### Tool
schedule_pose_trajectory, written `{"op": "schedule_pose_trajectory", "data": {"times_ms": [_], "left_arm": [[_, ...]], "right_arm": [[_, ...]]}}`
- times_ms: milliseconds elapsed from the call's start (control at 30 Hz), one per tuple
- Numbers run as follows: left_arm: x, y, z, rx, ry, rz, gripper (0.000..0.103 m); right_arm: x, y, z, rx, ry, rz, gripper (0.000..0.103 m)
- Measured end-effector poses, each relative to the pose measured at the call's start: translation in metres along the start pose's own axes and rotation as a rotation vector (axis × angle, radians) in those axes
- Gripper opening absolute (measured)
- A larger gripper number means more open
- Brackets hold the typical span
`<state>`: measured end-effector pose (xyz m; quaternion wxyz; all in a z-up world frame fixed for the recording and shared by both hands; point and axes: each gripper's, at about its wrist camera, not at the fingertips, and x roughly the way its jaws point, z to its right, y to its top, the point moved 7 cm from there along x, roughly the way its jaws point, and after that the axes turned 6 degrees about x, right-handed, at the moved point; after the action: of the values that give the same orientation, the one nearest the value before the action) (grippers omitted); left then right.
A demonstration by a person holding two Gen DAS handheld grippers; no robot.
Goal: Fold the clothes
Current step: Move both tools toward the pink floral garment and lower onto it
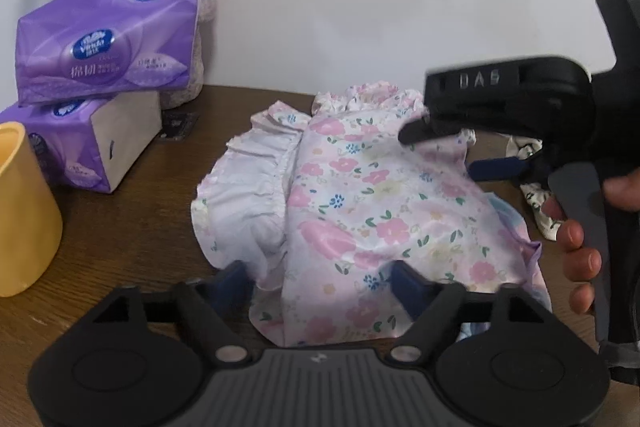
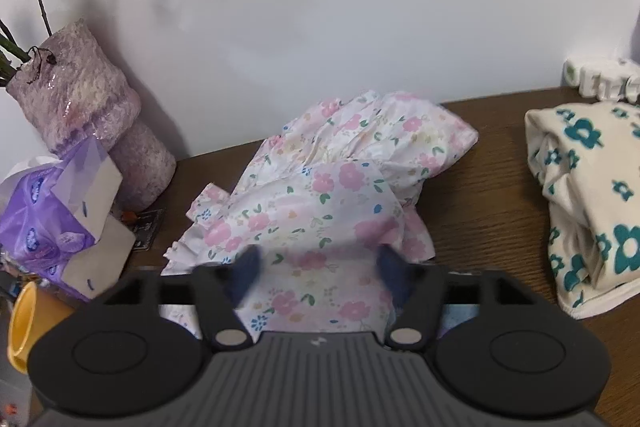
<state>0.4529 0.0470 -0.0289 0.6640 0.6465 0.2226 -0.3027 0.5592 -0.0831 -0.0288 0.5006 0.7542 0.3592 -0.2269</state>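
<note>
Tissue packs [image 1: 100,67] left of garment [image 1: 360,211] on table [image 1: 132,227].

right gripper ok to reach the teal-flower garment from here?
Probably yes. The teal-flower garment lies apart on the table with bare wood between. The right gripper is open over the pink floral garment, holding nothing.

Left wrist view: the upper tissue pack [image 1: 106,35] carries a blue oval logo reading "Vinda", with Chinese characters below it too blurred for me to make out. The lower tissue pack [image 1: 80,151] beneath it shows only a partial logo, unreadable. Right of the upper pack, my right gripper [image 1: 440,151] bears raised letters "DAS" on its black body.
</note>
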Motion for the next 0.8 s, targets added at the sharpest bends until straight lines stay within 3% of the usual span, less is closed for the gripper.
{"op": "schedule_pose_trajectory", "data": {"times_ms": [133,267,433,667,800], "left_arm": [[0.001,-0.002,-0.001,0.000,0.015,-0.009,0.090],[0.002,-0.006,-0.001,0.013,0.041,0.035,0.095],[0.002,-0.007,-0.004,-0.003,0.043,0.038,0.101],[0.004,-0.010,-0.001,0.036,0.125,-0.001,0.103],[0.004,-0.013,0.001,0.069,0.116,0.022,0.103]], "right_arm": [[-0.005,0.007,-0.001,-0.041,-0.051,0.060,0.103],[-0.005,0.015,0.003,-0.089,-0.099,0.097,0.103],[0.001,0.015,0.004,-0.087,-0.067,0.139,0.103],[0.014,0.015,0.002,-0.054,-0.028,0.094,0.103],[0.017,0.015,0.001,-0.064,-0.028,0.094,0.103]]}}
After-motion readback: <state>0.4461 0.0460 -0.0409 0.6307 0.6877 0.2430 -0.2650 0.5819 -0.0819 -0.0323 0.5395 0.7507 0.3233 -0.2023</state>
